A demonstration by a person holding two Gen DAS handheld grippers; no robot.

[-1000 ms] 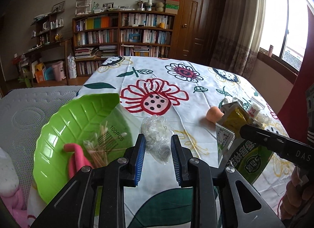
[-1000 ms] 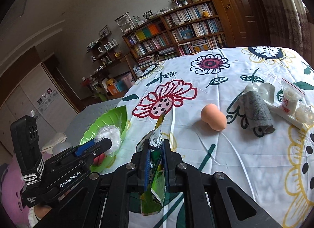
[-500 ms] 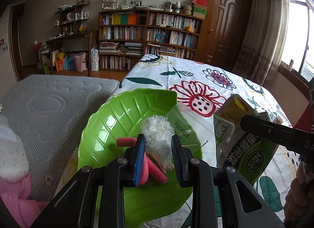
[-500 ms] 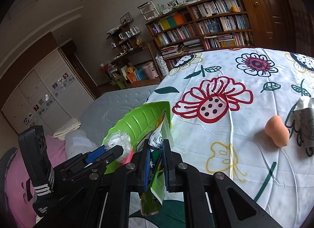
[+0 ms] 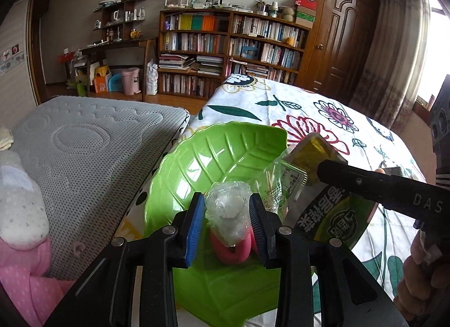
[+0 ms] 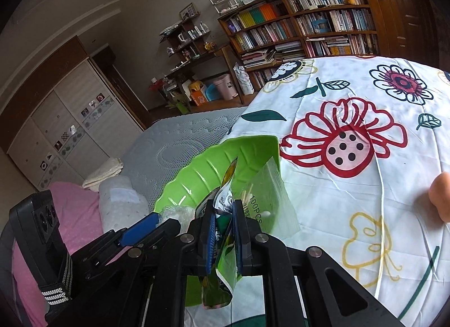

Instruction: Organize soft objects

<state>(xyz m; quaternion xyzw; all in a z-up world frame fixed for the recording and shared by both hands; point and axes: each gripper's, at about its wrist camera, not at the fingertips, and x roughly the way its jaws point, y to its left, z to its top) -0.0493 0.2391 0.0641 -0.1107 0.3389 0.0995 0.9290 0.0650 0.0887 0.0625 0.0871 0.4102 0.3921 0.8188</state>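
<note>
**Left wrist view: wad held directly over the dish**

Left wrist view shows the left gripper clamped on a crumpled plastic wad, which is pinched between the two blue pads and stands upright between them. Directly beneath and just ahead of the fingertips a pink foam roll is seen lying in the green leaf dish, so the drop point is judged to lie straight down from the wad rather than forward or sideways. A clear bag of cotton swabs is propped against the dish's right side, just right of the fingertips.

To the right of the left gripper, the right gripper is closed on a green pouch, gripped near its upper end with its long axis hanging downward along the fingers. In the right wrist view the dish is seen ahead and slightly left of this gripper, with the pouch's lower end over the dish's near edge. The left gripper is judged nearer the dish's middle; a release there is expected first.
</note>
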